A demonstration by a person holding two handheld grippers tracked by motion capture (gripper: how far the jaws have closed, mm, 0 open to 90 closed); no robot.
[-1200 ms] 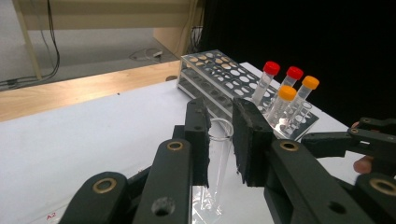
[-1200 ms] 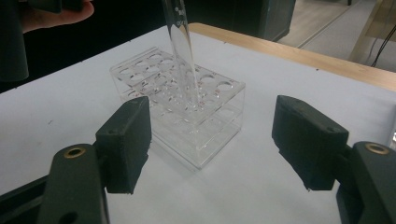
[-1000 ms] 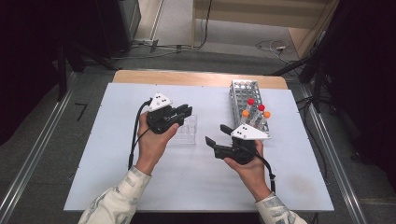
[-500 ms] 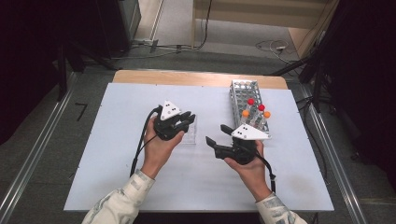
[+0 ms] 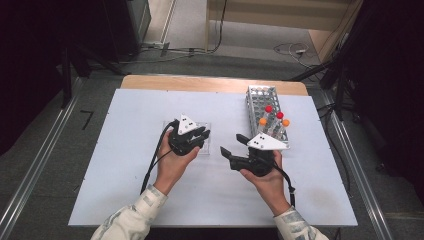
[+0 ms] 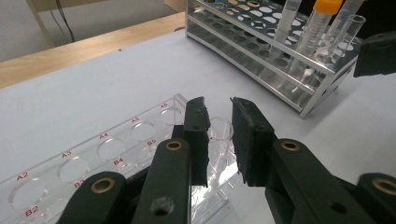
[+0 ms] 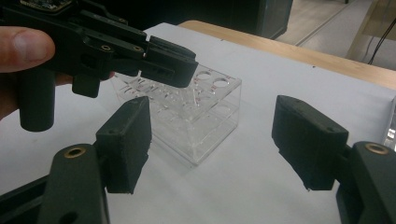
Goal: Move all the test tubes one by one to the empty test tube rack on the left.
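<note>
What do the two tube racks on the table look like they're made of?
The small rack looks like clear glossy acrylic: the table shows through its walls, and red labels are printed by the holes. The large rack looks like bright metal, perhaps aluminium or steel: silvery, reflective perforated plates.

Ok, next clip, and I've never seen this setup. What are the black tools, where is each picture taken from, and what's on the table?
There is no robot here. A person holds a black two-jaw gripper in each hand. One picture looks down from above the table, and the other two come from cameras riding on each gripper.

On the white table top are a clear plastic rack with labelled holes and a metal wire rack holding tubes with red and orange caps.

The left gripper is closed on a clear uncapped tube above the clear rack. The right gripper is open and empty.
</note>
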